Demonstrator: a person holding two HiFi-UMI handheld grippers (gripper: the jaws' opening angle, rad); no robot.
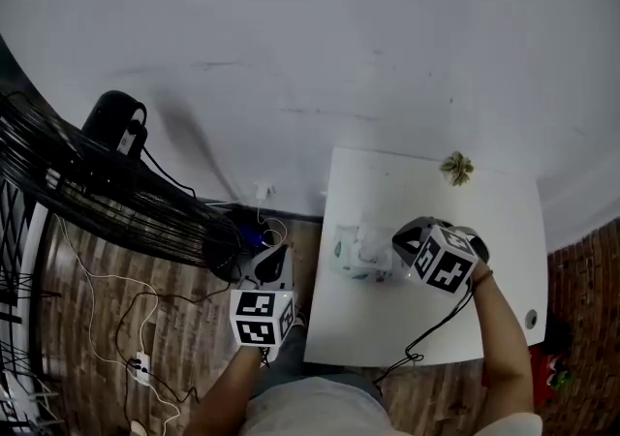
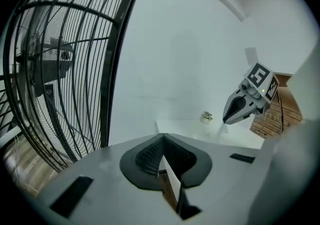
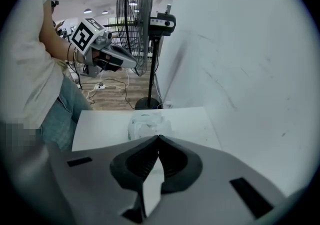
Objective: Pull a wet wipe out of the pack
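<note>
A black fan (image 1: 87, 182) fills the frame's left; a white table (image 1: 426, 327) stands at lower right. Near its left edge lies the wet wipe pack (image 1: 356, 255), the right gripper (image 1: 399, 242) just beside it, jaws closed and empty. The left gripper (image 1: 274, 254), likewise closed, hangs lower centre, off the table.

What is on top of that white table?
On the table lie a wet wipe pack and, at the far edge, a small crumpled greenish thing. The right tongs, shut, hang above the pack and hide its right end from the head view.
</note>
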